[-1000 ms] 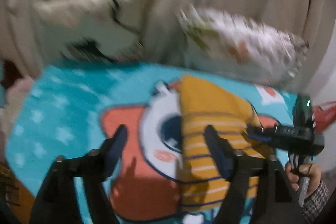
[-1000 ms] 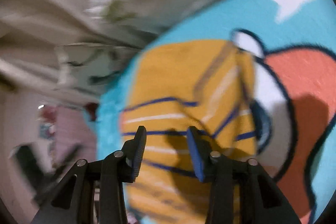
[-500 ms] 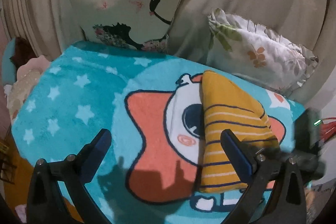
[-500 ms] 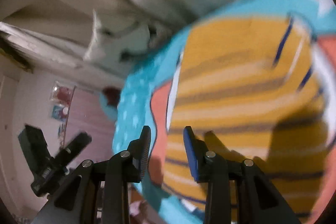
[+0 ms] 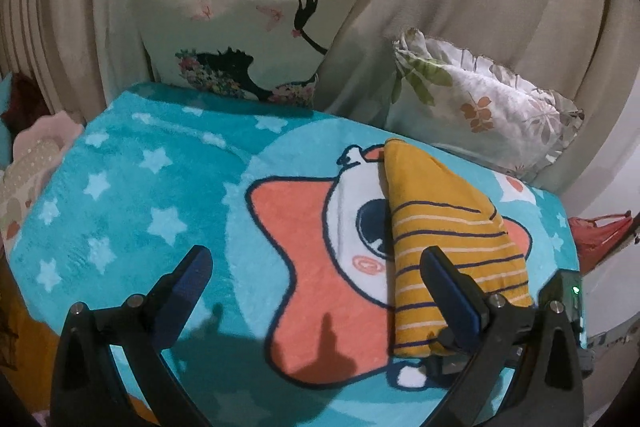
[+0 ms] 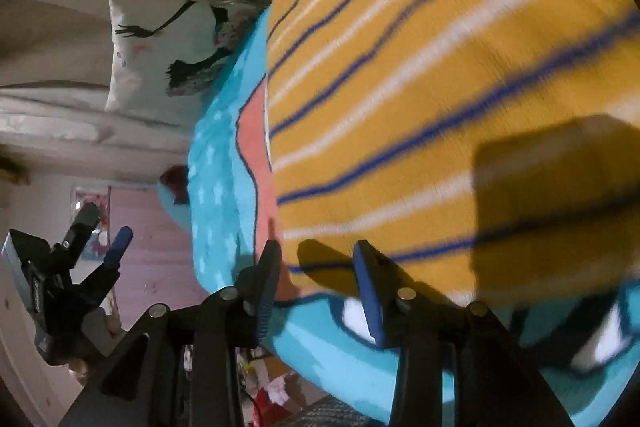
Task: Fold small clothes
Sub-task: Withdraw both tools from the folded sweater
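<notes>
A folded mustard-yellow garment (image 5: 440,227) with navy and white stripes lies on the right part of a teal cartoon-star blanket (image 5: 140,187). My left gripper (image 5: 314,263) hovers wide open over the blanket's star figure, left of the garment, with nothing between its fingers. In the right wrist view the garment (image 6: 440,67) fills the frame, blurred. My right gripper (image 6: 316,263) is at the garment's near corner with its jaws opening. The corner lies just past the fingertips and the pads do not press on it. The left gripper (image 6: 106,227) shows at the far left of that view.
Two pillows lean on beige drapes behind the blanket: a cream one with a black figure (image 5: 240,35) and a leaf-print one (image 5: 480,107). A red bag (image 5: 600,235) sits off the right edge and pinkish bedding (image 5: 36,155) off the left.
My left gripper opened wider and drew back to the left, off the garment. My right gripper swung round to the garment's near corner, which now fills its view.
</notes>
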Available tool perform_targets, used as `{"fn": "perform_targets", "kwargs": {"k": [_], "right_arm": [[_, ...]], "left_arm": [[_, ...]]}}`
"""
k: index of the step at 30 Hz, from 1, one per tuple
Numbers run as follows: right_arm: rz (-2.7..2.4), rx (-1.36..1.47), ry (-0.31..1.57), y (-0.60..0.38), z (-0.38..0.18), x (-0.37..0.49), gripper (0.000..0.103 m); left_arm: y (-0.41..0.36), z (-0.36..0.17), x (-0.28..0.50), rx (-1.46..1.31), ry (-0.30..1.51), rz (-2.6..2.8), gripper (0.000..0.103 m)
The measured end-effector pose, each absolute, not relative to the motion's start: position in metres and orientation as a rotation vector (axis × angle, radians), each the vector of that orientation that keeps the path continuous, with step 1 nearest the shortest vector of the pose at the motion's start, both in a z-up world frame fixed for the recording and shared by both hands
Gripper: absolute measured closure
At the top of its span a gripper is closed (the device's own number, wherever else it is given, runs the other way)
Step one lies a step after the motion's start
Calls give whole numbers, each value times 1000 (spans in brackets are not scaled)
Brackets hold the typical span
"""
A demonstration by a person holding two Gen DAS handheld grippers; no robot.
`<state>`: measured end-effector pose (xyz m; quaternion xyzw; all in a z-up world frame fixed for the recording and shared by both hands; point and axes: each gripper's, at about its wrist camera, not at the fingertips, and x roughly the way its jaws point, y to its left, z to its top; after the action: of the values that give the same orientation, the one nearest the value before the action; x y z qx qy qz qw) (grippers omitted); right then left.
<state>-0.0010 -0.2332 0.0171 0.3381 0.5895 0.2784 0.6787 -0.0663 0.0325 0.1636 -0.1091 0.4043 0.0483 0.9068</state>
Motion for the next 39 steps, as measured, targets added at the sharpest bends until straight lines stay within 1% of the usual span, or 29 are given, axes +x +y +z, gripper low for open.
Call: {"fn": "perform_targets", "kwargs": {"k": [6,11,17,21,26,29,32,39], "right_arm": [[504,792,1284,-259,22,-33,62],[404,772,1244,-275,29,-55,58],[301,668,1222,-277,40,-72,56],[209,538,1207,-282,52,-81,55],[164,497,1190,-283,61,-89,51],[152,506,1202,-277,59,-93,51],[157,485,1215,-265,58,-96,51],[157,445,1220,-242,63,-101,51]], "left_arm": [[30,168,-82,-140,805,97,0],[26,168,-93,-110,805,67,0],[19,166,-107,-58,815,37,0],[19,168,-118,-39,804,38,0],[25,181,-134,-2,720,91,0],[31,193,-148,18,617,149,0],[39,202,-160,-8,561,169,0],[55,208,-169,-54,583,122,0]]}}
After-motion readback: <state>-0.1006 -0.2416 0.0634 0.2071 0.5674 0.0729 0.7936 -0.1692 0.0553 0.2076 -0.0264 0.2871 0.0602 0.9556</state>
